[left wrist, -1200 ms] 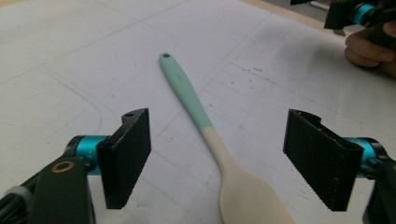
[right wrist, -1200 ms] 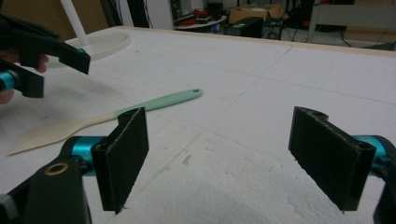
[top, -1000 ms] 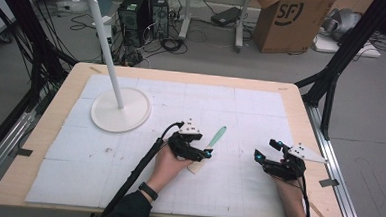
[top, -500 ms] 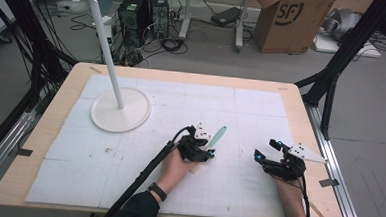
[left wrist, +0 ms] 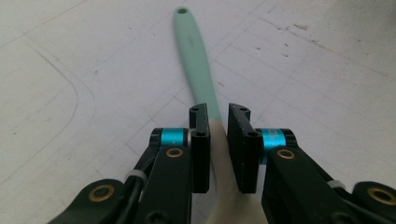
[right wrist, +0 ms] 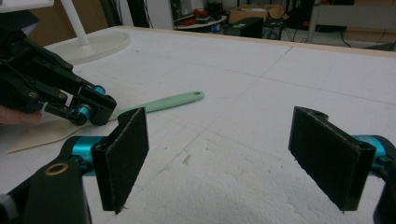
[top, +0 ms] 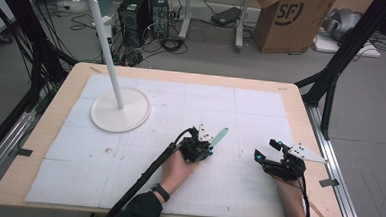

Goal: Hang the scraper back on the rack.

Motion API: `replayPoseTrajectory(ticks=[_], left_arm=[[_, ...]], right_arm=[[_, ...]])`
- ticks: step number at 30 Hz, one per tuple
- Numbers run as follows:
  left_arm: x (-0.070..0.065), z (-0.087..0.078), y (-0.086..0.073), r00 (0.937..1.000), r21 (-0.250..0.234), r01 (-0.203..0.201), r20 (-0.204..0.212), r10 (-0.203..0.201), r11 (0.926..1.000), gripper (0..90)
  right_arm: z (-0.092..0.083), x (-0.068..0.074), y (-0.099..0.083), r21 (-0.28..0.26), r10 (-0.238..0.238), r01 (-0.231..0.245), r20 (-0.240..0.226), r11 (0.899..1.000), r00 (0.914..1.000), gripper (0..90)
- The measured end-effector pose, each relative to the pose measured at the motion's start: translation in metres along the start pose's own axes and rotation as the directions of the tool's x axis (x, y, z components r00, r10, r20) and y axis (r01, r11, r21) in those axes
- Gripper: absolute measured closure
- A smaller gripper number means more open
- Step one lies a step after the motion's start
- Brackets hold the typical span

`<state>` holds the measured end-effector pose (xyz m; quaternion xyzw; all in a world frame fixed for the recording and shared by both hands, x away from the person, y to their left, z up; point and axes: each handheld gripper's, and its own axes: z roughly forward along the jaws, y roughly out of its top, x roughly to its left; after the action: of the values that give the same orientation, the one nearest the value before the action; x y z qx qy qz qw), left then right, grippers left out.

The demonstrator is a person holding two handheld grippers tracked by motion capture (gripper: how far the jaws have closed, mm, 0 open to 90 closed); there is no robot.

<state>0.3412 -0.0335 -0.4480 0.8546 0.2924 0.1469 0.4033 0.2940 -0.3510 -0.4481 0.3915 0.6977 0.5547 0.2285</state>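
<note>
A spatula with a mint-green handle (top: 220,136) and a pale blade lies on the white mat near the table's middle. My left gripper (top: 208,148) has just been closing, and its jaws now pinch the spatula where handle meets blade. In the left gripper view the green handle (left wrist: 194,60) runs away from the left gripper (left wrist: 218,140), both pads against its neck. My right gripper (top: 266,149) rests to the right, open and holding nothing. In the right gripper view my right gripper (right wrist: 229,158) has its jaws wide apart, with the spatula (right wrist: 168,101) and the left gripper (right wrist: 93,111) beyond.
A white stand with a round base (top: 121,110) and a tall pole topped with hooks stands at the back left of the mat. The wooden table edge (top: 326,195) runs close to my right hand. A cardboard box (top: 286,18) sits on the floor beyond.
My left hand shifted right onto the spatula and its jaws shut around the neck. The right hand and gripper stayed where they were.
</note>
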Motion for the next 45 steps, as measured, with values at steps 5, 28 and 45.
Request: replayPoseTrajectory(ticks=[5,28,45], left_arm=[[0.003,-0.001,0.000,0.9998,0.002,0.010,0.017,-0.010,0.9999,81.0],[0.040,-0.071,-0.002,0.9912,-0.121,0.080,0.115,-0.066,0.9895,81.3],[0.115,-0.231,-0.017,0.9931,-0.254,0.094,0.093,-0.072,0.9626,81.3]], right_arm=[[0.000,0.000,0.000,0.000,0.000,0.000,0.000,1.000,1.0000,19.2],[0.000,0.000,0.000,-0.001,0.002,-0.002,0.000,1.000,1.0000,19.2],[0.000,-0.001,0.000,-0.005,0.001,-0.001,0.003,1.000,1.0000,19.2]])
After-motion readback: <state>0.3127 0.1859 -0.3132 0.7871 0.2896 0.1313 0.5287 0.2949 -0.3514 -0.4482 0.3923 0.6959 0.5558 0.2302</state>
